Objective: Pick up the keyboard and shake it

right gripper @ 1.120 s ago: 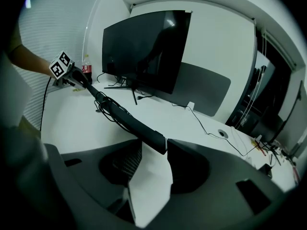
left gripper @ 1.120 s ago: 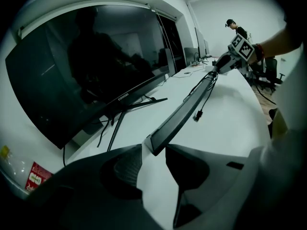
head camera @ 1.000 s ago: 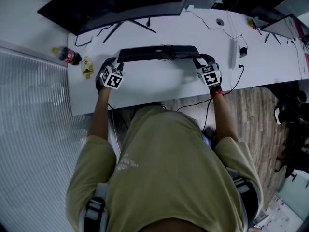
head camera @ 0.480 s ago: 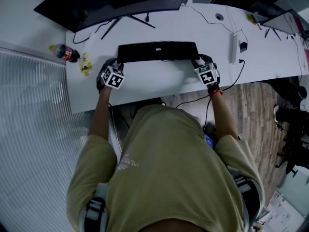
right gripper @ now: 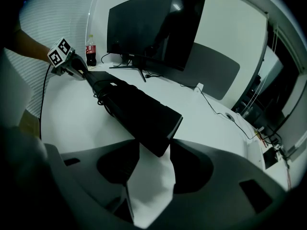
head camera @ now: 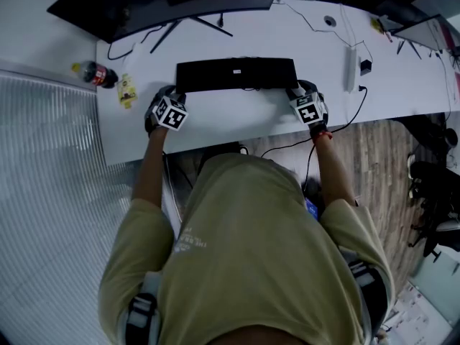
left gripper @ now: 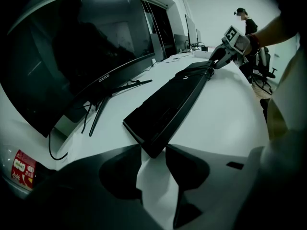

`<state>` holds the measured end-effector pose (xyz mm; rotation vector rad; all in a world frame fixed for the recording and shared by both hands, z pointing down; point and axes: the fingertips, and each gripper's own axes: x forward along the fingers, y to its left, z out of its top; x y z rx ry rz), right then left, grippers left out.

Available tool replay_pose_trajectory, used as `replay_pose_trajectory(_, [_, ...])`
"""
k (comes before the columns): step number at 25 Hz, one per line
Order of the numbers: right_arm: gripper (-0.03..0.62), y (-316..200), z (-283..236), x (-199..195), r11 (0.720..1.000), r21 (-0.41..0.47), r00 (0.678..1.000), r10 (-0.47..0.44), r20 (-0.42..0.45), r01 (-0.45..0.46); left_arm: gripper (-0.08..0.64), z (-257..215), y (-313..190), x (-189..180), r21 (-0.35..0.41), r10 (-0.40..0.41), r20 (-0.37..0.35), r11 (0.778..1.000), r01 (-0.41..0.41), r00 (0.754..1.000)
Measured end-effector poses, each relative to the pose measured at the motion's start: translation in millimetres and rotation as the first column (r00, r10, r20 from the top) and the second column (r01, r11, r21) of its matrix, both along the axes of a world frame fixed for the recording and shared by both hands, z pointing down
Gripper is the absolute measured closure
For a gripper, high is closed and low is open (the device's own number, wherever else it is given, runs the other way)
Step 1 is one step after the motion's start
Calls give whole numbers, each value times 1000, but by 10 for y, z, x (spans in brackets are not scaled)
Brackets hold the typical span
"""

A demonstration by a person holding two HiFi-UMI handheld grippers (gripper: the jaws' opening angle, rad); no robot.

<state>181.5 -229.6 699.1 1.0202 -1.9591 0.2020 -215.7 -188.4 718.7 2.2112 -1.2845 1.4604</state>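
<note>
Two grippers flank the black keyboard (head camera: 236,74) on the white desk (head camera: 237,124), its long axis spanning tip to tip: the left gripper (head camera: 177,92) pinches one end, the right gripper (head camera: 293,90), jaws just eased apart, loosely straddles the other.

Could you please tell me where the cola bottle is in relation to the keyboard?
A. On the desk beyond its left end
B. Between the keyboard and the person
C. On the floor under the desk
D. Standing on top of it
A: the bottle stands on the desk, well past the left end of the keyboard, beside a yellow packet.
</note>
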Motion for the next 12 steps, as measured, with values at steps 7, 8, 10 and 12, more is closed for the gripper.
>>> replay_pose_trajectory(7, [371,47,129,-20,999,-32,1000,10,-25,-11,392,118,31,-17,-19,21,30,1000,-20,999])
replay_pose_trajectory(8, [370,45,131,-15,999,-39,1000,12,-25,-13,391,117,28,-24,-19,21,30,1000,-20,999])
replay_pose_trajectory(10, [368,41,133,-18,998,-61,1000,18,-11,-18,391,116,22,-41,-21,23,31,1000,-22,999])
replay_pose_trajectory(12, [367,50,144,-11,995,-94,999,32,11,-31,391,92,28,-29,-24,29,27,999,-29,999])
